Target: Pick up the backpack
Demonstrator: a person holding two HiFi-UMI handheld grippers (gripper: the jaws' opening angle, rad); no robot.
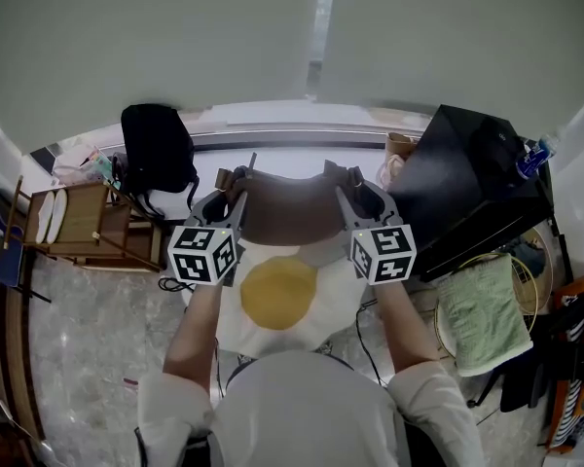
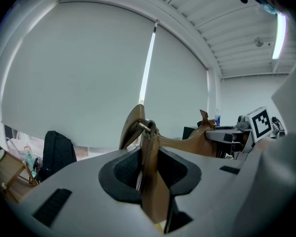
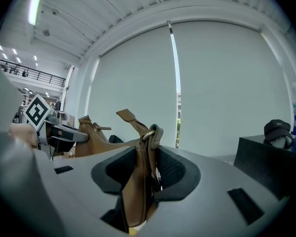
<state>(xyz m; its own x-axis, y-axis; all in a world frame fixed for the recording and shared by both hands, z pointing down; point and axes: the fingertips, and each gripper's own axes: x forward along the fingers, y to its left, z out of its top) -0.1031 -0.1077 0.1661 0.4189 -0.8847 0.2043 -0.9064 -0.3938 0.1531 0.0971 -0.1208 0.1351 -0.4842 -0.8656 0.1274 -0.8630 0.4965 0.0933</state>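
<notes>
A brown leather bag hangs stretched between my two grippers, lifted above a white cushion with a yellow disc. My left gripper is shut on the bag's left end. In the left gripper view the brown leather and its metal ring stand pinched between the black pads. My right gripper is shut on the bag's right end. The right gripper view shows the leather fold and strap ring clamped in the jaws. Both grippers point nearly level toward the window blind.
A black backpack stands at the back left beside a wooden rack. A black case with a cap and a bottle is at the right. A green towel lies below it. A window ledge runs behind.
</notes>
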